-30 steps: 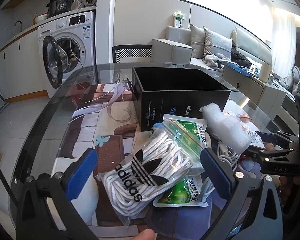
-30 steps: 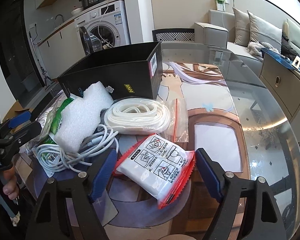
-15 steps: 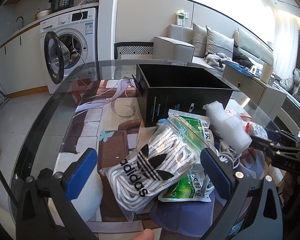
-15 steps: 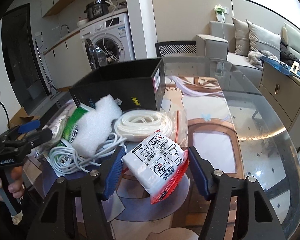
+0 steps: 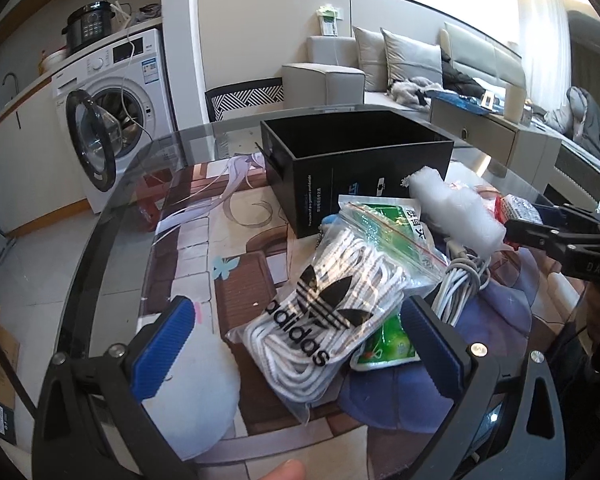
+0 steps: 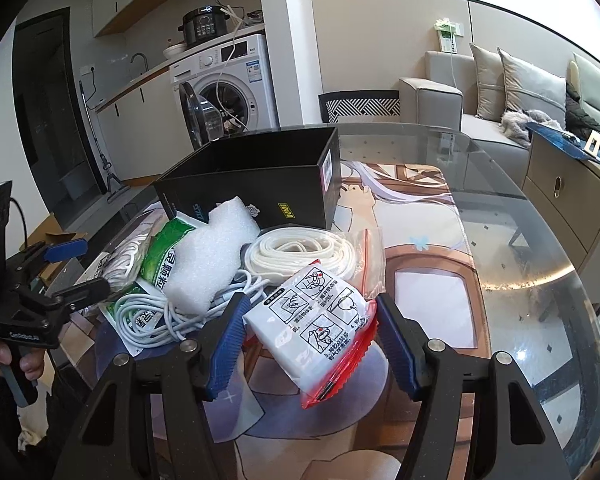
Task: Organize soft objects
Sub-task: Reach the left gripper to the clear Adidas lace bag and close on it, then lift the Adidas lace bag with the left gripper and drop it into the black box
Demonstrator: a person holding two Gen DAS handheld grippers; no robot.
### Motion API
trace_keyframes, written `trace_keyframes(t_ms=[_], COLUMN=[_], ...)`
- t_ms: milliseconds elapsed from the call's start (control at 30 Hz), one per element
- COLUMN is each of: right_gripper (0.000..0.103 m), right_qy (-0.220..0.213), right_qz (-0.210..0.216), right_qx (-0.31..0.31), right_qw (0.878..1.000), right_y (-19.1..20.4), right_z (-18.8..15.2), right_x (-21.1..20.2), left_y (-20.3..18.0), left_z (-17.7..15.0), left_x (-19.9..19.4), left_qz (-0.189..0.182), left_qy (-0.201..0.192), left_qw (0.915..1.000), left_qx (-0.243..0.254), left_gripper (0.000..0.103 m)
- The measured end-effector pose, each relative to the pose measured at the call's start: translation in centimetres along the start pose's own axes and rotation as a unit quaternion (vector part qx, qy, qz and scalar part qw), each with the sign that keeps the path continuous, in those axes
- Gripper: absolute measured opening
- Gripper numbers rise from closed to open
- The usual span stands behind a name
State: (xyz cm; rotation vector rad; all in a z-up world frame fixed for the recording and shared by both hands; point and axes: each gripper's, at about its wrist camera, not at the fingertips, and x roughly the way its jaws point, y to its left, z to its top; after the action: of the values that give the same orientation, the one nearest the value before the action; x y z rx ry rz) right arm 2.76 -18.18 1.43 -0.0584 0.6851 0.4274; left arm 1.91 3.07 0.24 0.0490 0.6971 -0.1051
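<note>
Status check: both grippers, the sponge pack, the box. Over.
Right gripper shut on red-edged sponge pack. Left gripper open over adidas lace bag. Black box open beyond the pile.

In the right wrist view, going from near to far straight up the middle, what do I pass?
Right gripper, closed on the red-edged white packet → bag of flat white cord → black box → washing machine in the background.
</note>
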Motion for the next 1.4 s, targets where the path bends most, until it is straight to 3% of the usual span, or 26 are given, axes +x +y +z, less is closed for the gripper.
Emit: trace_keyframes(t_ms=[233,367,433,567,833,1400], right_gripper=[0.065,0.065,0.065,0.065,0.065,0.065], right_qy=[0.001,0.001,0.0,0.001,-0.001,-0.016], right_qz=[-0.004,-0.005,-0.005,-0.005,-0.005,-0.004], right_qx=[-0.007,-0.01,-0.01,-0.011,-0.012,-0.02], right_qw=[1.0,1.0,1.0,1.0,1.0,1.0], right_y=[0.0,0.1,0.1,0.1,0.1,0.4], right_z=[0.0,0.1,0.1,0.1,0.1,0.4], right_x=[0.0,-0.1,-0.2,-0.1,-0.2,-0.7], left_y=[-0.3,-0.6,-0.9,-1.1,-0.8,0.0], left_z=[1.0,1.4,1.5,1.4,1.2,0.8], left_x=[2.0,2.3,2.5,2.8,2.5,1.3], left_qz=[-0.007,-0.019,-0.025,-0.022,-0.034,-0.038], left_qy=[0.032,0.036,0.041,0.044,0.045,0.027], left_qw=[0.9994,0.9991,0.9988,0.9988,0.9984,0.9985], left_qx=[-0.01,-0.01,-0.005,0.001,-0.009,-0.03], left_gripper=[0.103,0.097,0.087,0.08,0.047,0.034])
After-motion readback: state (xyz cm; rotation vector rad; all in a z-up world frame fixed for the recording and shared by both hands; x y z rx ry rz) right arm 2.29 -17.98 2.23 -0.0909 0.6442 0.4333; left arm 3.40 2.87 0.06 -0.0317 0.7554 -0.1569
